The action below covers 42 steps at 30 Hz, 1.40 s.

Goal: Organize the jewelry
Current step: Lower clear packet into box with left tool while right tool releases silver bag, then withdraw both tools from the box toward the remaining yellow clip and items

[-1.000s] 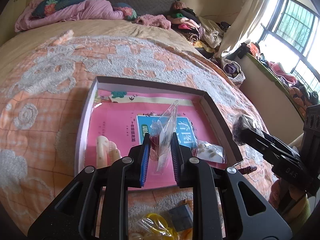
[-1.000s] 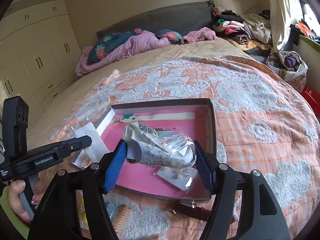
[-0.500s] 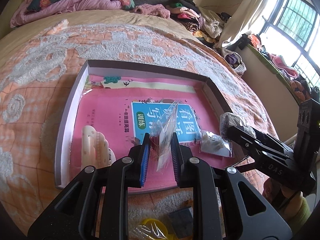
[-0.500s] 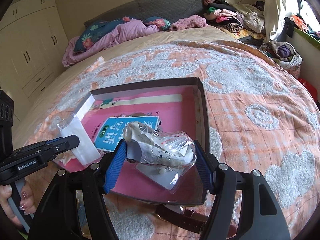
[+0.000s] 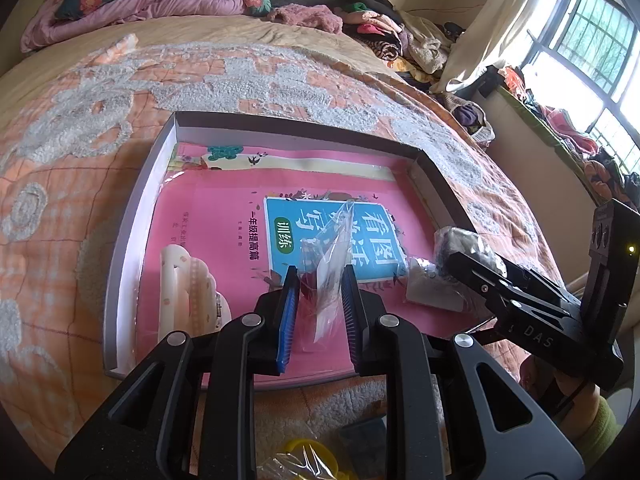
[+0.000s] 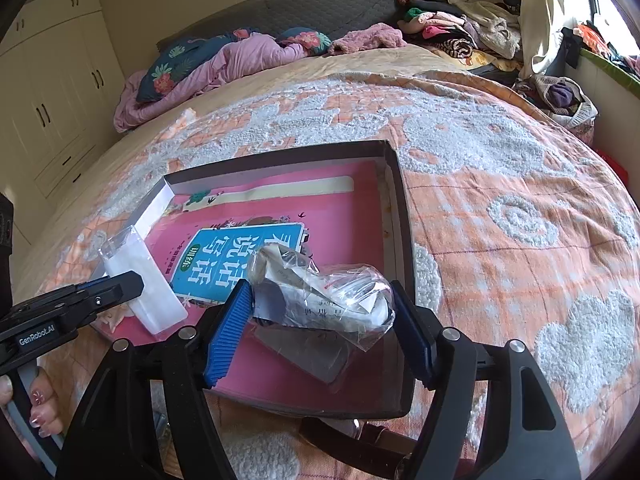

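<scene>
A shallow grey tray (image 5: 132, 216) lined with a pink booklet lies on the bed; it also shows in the right wrist view (image 6: 400, 216). My left gripper (image 5: 319, 300) is shut on a small clear jewelry bag (image 5: 330, 256) with something red inside, held over the tray's near side. My right gripper (image 6: 320, 316) is shut on a crumpled clear bag (image 6: 320, 288) with paper and jewelry inside, over the tray's near right corner. Another flat bag (image 5: 430, 286) lies in the tray under it. A cream hair clip (image 5: 188, 292) lies in the tray at the left.
The bed has an orange and white quilt (image 6: 500, 200). A yellow item in plastic (image 5: 304, 460) and a dark small box (image 5: 364, 432) lie in front of the tray. A brown strap (image 6: 360, 436) lies by the tray's near edge. Clothes (image 6: 452, 28) pile at the bed's far side.
Both grippers have moved forward over the tray with their bags still held. The tray now sits closer and lower in both views.
</scene>
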Available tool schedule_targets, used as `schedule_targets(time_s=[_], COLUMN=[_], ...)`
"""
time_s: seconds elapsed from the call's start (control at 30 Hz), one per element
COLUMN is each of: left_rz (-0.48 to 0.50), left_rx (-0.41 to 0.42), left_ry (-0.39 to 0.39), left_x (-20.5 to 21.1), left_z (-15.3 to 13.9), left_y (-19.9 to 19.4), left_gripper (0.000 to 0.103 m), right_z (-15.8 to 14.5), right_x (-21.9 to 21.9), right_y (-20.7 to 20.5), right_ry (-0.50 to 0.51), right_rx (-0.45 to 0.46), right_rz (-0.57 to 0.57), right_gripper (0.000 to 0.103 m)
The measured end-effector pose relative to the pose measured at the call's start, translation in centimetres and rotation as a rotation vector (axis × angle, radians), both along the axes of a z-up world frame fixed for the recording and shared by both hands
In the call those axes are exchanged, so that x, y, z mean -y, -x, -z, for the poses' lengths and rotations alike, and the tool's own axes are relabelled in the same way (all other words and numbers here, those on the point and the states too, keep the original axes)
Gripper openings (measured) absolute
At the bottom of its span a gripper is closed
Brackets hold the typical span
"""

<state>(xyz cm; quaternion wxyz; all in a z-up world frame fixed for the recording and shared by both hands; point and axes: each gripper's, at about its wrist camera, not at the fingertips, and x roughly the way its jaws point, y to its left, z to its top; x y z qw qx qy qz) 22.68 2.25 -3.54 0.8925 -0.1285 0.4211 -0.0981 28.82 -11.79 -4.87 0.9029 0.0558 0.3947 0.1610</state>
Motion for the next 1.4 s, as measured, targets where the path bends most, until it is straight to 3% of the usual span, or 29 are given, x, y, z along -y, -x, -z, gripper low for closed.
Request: schedule_targets(time_s=[0.3,0.43,0.57,0.7,0.97,1.13,1.4], left_rz=[-0.006,-0.017,-0.023,-0.033,-0.057,-0.078,-0.110], left_rx=[-0.004,-0.007,-0.005,0.006,0.055,0.090,0.130], left_ry=[-0.007,-0.019,-0.020,-0.026,-0.048,-0.059,-0.051], left_x=[0.0,0.0,-0.1,-0.2,-0.5,-0.6,-1.1], left_z=[0.0,-0.1,-0.3,-0.7,-2.7,-4.2,-6.2], left_y=[0.1,0.2,0.5,0.8,1.8,2.9,4.9], left_gripper=[0.015,0.031,0.033,0.047,0.059,0.077,0.089], right_z=[-1.3,-1.7,-2.3,-2.9,-4.4,-5.6,-7.4], right_x=[0.8,1.3,1.6,2.0,2.8,3.2,3.4], right_y=[1.5,2.4,3.0,3.9,5.3,6.2,7.8], right_ry=[-0.047,-0.068,-0.083,-0.101,-0.122,-0.129,-0.139], right_rx=[0.024,0.025,0.028,0.038,0.065,0.087,0.125], right_rz=[-0.002,0.000,0.000,0.004,0.018,0.020,0.010], right_gripper=[0.083,0.088,0.091,0.093,0.097,0.098,0.099])
